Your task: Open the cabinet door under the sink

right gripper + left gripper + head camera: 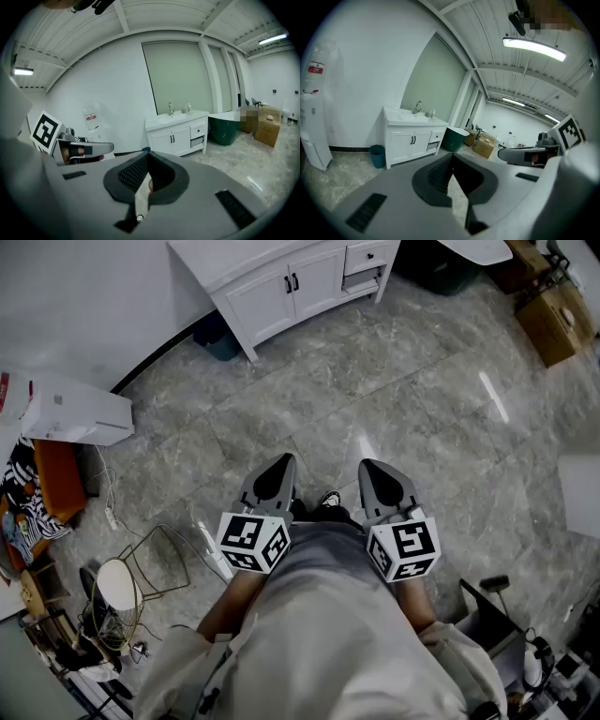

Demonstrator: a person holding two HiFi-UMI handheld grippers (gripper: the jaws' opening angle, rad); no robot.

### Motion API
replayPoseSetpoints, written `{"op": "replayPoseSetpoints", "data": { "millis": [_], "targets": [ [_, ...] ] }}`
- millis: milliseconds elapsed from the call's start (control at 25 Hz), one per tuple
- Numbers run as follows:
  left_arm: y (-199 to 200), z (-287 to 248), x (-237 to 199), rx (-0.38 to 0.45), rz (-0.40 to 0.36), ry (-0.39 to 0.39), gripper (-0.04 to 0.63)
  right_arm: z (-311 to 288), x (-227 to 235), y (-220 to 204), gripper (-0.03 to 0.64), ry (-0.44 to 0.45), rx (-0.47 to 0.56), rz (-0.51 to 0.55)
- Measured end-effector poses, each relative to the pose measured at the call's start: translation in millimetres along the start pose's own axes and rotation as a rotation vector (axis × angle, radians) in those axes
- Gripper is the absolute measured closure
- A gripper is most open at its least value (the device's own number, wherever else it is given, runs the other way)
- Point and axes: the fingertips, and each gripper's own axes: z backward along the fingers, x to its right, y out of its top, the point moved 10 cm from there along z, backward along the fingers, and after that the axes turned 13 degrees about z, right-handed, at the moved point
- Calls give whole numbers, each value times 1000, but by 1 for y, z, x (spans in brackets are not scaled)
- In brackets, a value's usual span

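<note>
Your left claw (pixel 284 461) and right claw (pixel 369 467) hang side by side close in front of your body, both pointing toward the cabinet (pixel 291 289). In each gripper view the jaws are pressed together at the tips with nothing between them. The white cabinet stands well apart from both claws, across the grey stone floor (pixel 375 399), against the wall under the sink (pixel 408 115). Its two doors (pixel 172 139) are shut, their dark handles meeting in the middle, with drawers to the right of them. A small blue bin (pixel 377 155) sits just beside the cabinet's left end, and a dark green tub (pixel 226 126) lies past its right end.
</note>
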Motion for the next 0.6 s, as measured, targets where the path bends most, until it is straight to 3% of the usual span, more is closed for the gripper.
{"op": "replayPoseSetpoints", "data": {
  "millis": [360,600],
  "targets": [
    [-15,-10,17,-3,3,3,595,10,26,-23,606,-18,-23,-32],
    [-9,-26,12,4,30,-1,595,1,48,-24,606,23,17,-188]
  ]
}}
